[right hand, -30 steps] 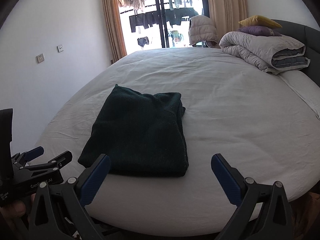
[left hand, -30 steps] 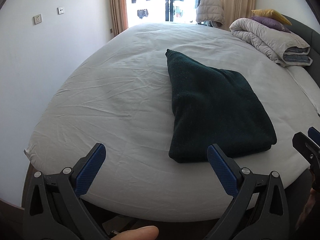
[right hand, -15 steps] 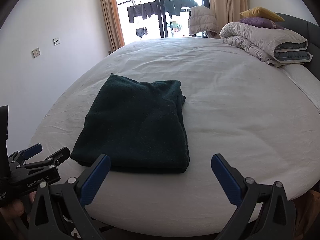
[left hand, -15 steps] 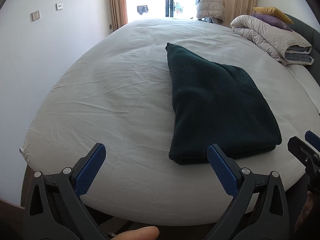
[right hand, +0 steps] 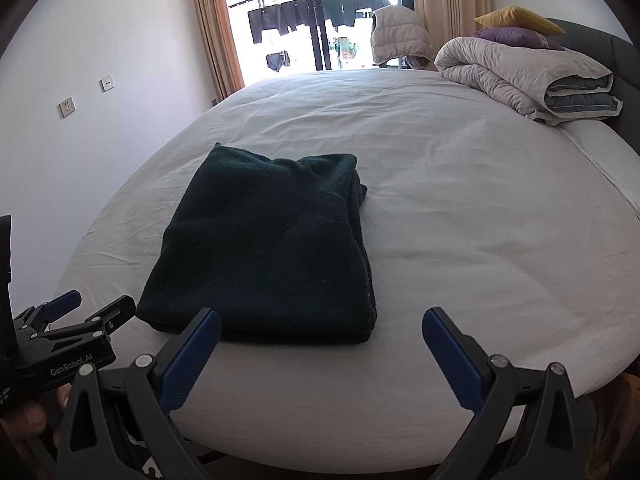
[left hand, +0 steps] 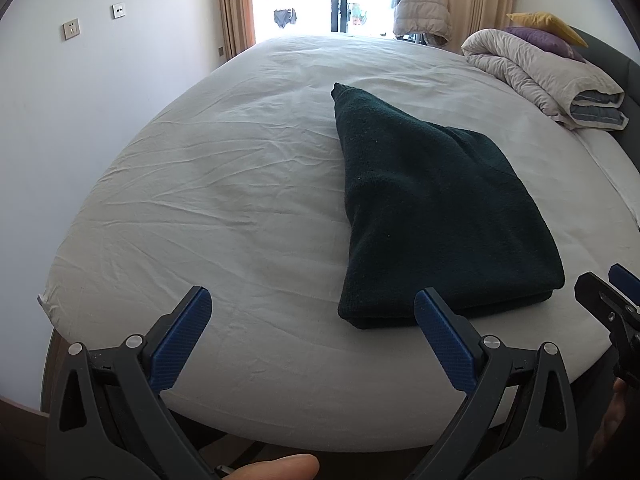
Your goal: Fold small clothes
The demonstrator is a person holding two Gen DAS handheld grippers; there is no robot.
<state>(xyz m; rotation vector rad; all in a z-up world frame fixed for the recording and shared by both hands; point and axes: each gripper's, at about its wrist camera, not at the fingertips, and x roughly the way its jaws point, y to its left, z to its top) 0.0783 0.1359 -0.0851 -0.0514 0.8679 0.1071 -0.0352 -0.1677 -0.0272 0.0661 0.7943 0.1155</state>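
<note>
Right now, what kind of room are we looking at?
Most likely a bedroom: a large bed with a white sheet, a rolled grey duvet under yellow and purple pillows, and a folded dark green garment.

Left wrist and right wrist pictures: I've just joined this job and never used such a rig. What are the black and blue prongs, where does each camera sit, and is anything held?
The prongs are two hand-held claws; a person carries one in each hand. Each picture comes from a camera on one claw, looking forward along its fingers. The left claw and the right claw both stand wide open, holding nothing. Each view also shows the other claw at its edge. Ahead is a bed with a wrinkled white sheet. On it lies a dark green fleecy garment, folded into a rough rectangle, near the front edge. A rolled grey duvet with yellow and purple pillows on top sits by the headboard.
</note>
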